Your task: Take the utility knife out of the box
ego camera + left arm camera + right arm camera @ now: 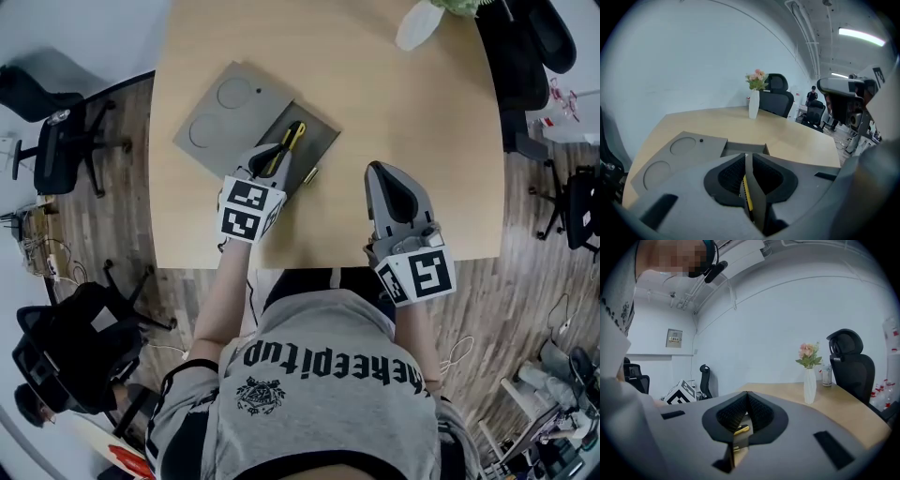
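An open grey box (323,129) lies on the wooden table, its lid (220,117) folded out to the left. A yellow and black utility knife (292,139) rests inside it. My left gripper (274,155) hangs over the box's near end, tilted down, with only a thin slit between its jaws. The knife (746,192) shows as a yellow strip through that slit, lying below the jaws and not gripped. My right gripper (380,169) is shut and holds nothing, low over the bare table to the right of the box. The knife (741,429) is visible past its jaws.
A white vase (417,23) with flowers stands at the table's far edge. Black office chairs (61,141) stand on the floor to the left and right. A small brass-coloured part (309,175) sits at the box's near right corner.
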A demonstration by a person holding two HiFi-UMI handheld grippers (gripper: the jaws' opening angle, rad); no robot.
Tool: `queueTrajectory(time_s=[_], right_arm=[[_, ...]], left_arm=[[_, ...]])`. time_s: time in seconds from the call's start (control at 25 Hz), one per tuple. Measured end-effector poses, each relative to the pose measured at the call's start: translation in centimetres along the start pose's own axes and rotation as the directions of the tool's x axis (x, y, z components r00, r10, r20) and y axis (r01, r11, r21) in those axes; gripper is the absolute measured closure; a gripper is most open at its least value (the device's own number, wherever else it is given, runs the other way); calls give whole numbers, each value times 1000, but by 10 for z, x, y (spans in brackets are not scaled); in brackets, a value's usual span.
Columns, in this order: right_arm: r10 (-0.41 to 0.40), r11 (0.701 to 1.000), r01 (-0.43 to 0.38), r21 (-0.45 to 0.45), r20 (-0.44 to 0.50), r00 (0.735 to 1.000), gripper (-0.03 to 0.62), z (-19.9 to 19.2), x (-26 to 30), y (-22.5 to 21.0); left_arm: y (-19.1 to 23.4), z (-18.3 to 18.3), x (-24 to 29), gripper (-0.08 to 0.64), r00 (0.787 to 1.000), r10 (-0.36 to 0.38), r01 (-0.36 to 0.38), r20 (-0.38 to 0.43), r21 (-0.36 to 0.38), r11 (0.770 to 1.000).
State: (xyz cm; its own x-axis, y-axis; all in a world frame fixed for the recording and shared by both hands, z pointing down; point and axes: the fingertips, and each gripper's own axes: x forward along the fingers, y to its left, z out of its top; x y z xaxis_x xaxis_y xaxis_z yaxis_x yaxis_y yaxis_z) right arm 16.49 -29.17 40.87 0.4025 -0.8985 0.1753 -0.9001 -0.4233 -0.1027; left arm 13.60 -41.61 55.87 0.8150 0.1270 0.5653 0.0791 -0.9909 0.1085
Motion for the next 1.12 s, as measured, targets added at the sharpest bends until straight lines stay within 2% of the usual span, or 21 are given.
queueTrajectory(time_s=[0.08,0.44,0.64,0.84,1.12], right_arm=[[-8,1000,8,1,-2,1000,586,-1,-2,-2],[-40,999,40,1,-11,999,586,-4,-2,-10],[-55,998,55,-2,-13,998,586,-3,-4,-12],[-72,997,72,-4,-12,997,586,-2,-7,-17],[-76,997,76,-3,-12,997,586,-1,-8,-24]], left_arm=[[-1,-8,8,489,999,-11,11,-34,3,1000],[5,-38,34,426,989,-6,6,-148,-1,1000],[6,-54,44,411,977,3,-3,-212,-3,1000],[14,-59,50,399,971,42,-44,-236,-2,999],[17,-69,60,399,958,42,-50,-284,-20,999]])
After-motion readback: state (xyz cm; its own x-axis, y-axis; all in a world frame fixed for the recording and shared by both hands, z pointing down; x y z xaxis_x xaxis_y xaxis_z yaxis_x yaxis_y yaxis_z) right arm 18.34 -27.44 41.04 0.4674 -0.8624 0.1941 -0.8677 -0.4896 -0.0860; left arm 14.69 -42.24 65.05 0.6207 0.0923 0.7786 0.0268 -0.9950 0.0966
